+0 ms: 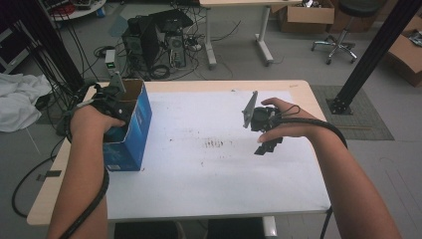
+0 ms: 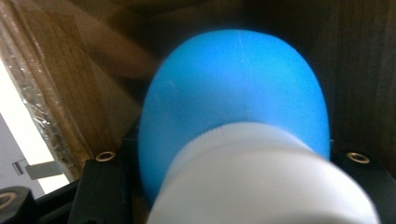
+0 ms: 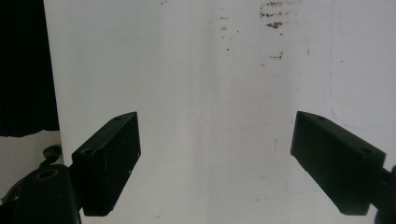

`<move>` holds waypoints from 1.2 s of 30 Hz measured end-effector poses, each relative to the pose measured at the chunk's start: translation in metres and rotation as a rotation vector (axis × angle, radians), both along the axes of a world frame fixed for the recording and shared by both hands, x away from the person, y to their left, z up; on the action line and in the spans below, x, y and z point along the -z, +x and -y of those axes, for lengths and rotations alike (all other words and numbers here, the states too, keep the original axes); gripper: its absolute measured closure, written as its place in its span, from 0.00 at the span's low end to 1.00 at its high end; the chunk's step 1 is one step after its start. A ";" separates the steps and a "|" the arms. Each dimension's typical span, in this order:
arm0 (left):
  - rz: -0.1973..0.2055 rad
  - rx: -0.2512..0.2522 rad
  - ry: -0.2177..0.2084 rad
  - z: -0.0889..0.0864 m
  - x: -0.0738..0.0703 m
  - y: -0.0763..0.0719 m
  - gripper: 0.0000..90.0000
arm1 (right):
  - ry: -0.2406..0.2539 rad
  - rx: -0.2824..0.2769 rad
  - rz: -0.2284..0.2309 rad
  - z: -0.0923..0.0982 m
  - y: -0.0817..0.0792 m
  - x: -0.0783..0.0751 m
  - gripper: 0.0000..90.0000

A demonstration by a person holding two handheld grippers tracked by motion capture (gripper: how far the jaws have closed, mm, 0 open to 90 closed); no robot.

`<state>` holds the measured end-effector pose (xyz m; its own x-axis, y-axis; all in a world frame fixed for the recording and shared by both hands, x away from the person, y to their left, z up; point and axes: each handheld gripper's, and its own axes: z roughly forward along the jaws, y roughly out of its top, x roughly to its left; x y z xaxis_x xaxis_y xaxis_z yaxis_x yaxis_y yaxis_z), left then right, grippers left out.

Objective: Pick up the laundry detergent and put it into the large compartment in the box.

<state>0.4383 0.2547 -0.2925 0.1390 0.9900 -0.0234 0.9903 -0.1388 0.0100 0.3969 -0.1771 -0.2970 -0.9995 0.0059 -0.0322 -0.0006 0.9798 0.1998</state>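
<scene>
An open blue cardboard box [image 1: 138, 130] stands on the left part of the white sheet [image 1: 209, 174] that covers the table. My left gripper [image 1: 113, 108] reaches down into it from above. In the left gripper view a blue rounded object with a white ribbed cap [image 2: 238, 107] sits close between the two black jaws, against the box's brown inner walls [image 2: 60, 93]; my left gripper [image 2: 233, 186] is shut on it. My right gripper [image 1: 266, 141] hovers over the sheet right of centre. It is open [image 3: 217, 158], with nothing but the stained white sheet [image 3: 210, 70] between its jaws.
Dark smudges [image 1: 215, 144] mark the middle of the sheet. On the floor beyond the table stand a computer tower [image 1: 149, 42] with tangled cables, a desk leg [image 1: 263, 35], a swivel chair [image 1: 343, 42] and cardboard boxes [image 1: 306, 15]. A black post [image 1: 370, 55] rises at right. White cloth [image 1: 17, 97] lies at left.
</scene>
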 end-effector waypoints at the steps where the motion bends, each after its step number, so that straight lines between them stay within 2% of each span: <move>1: 0.000 -0.007 -0.003 0.000 0.000 0.000 0.44 | -0.001 0.000 0.001 0.000 0.000 0.000 0.18; 9: -0.003 -0.013 0.000 0.000 0.000 -0.001 0.44 | -0.007 0.000 0.004 0.001 -0.001 -0.002 0.18; 19: -0.016 0.006 0.002 0.004 -0.002 -0.002 0.41 | -0.006 -0.001 0.008 0.001 -0.001 -0.003 0.18; 36: 0.019 0.018 0.030 0.009 -0.019 -0.003 0.35 | 0.003 -0.001 0.012 0.002 0.000 -0.003 0.18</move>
<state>0.4350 0.2461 -0.2732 0.1570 0.9876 0.0091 0.9873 -0.1572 0.0247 0.3968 -0.1792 -0.2936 -0.9990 0.0050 -0.0441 -0.0040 0.9793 0.2026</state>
